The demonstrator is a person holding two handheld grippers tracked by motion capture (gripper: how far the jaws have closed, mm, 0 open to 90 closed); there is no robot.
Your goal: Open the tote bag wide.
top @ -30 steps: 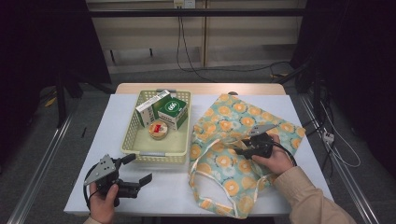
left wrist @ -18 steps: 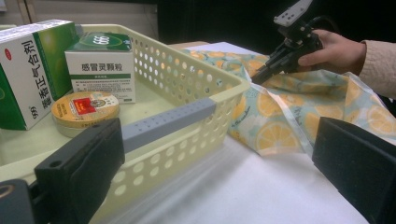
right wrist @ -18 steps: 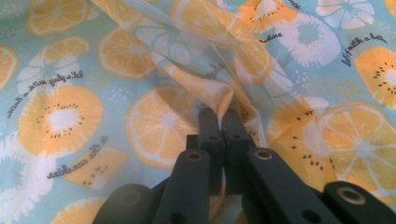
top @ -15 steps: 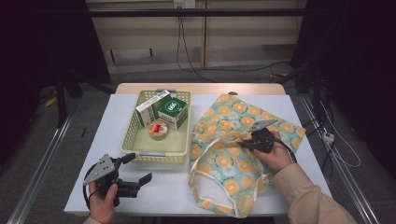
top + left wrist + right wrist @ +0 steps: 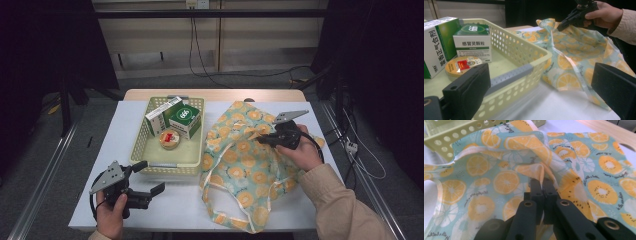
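One tabletop (image 5: pixel 100 200), one bag (image 5: pixel 240 165), one basket (image 5: pixel 192 155). The bag lies flat on the tabletop, just right of the basket, its mouth not yet opened. Your right claw (image 5: pixel 260 139) is pinched tight on a fold of the bag's upper layer, raised into a peak: grasp made, opening pending. Your left claw (image 5: pixel 150 176) stands wide apart and holds nothing, near the basket's front. Basket contents untouched: two boxes (image 5: pixel 184 121), one tin (image 5: pixel 170 139). By my judgement, packing is all outstanding.
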